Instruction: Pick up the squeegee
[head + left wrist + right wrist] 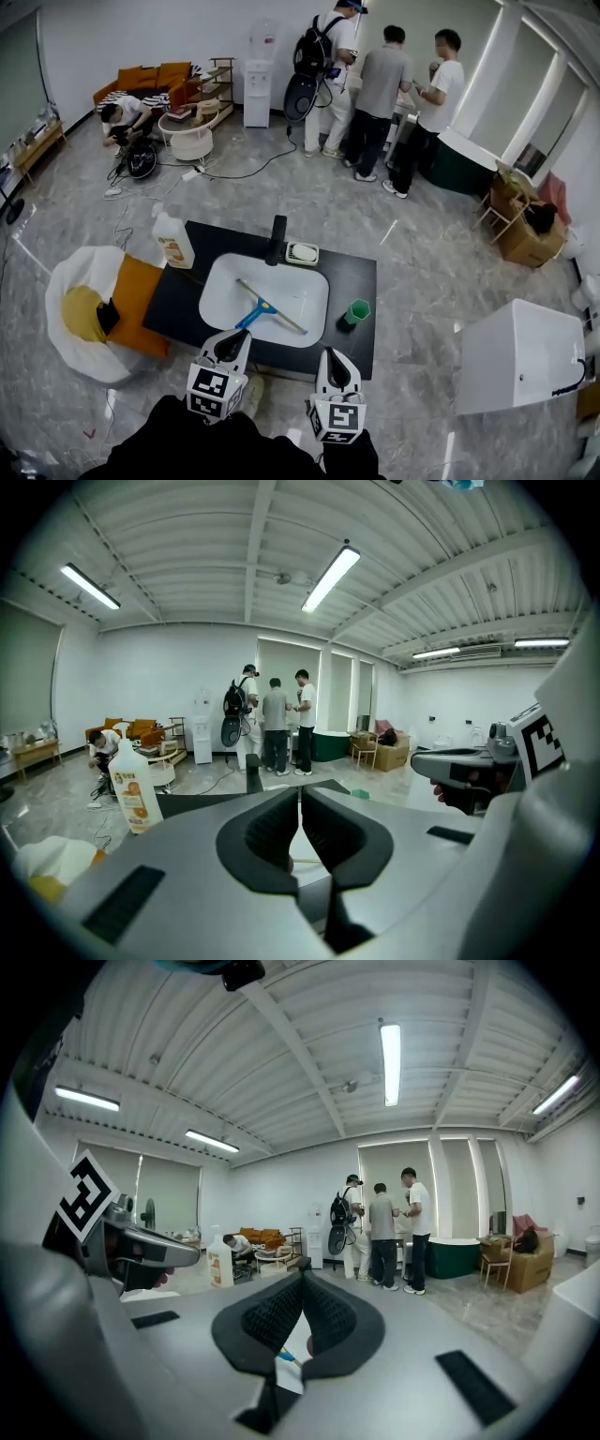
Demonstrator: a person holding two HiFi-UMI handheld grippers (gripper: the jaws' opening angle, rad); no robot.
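Observation:
The squeegee (266,310), with a blue handle and a long thin blade, lies slantwise in the white sink basin (225,291) set into a black counter (361,272). My left gripper (232,339) hovers at the counter's near edge, just short of the blue handle, jaws shut and empty. My right gripper (335,357) is beside it to the right, also at the near edge, shut with nothing held. In the left gripper view the pads (300,795) meet at the tip. In the right gripper view the pads (302,1284) meet too, and a bit of the blue squeegee handle (281,1357) shows below them.
A black faucet (277,240) and a soap dish (302,252) stand behind the basin. A soap bottle (173,240) is at the counter's far left, a green cup (357,311) right of the basin. A white-and-yellow seat (89,314) sits left, a white box (520,356) right. Several people stand beyond.

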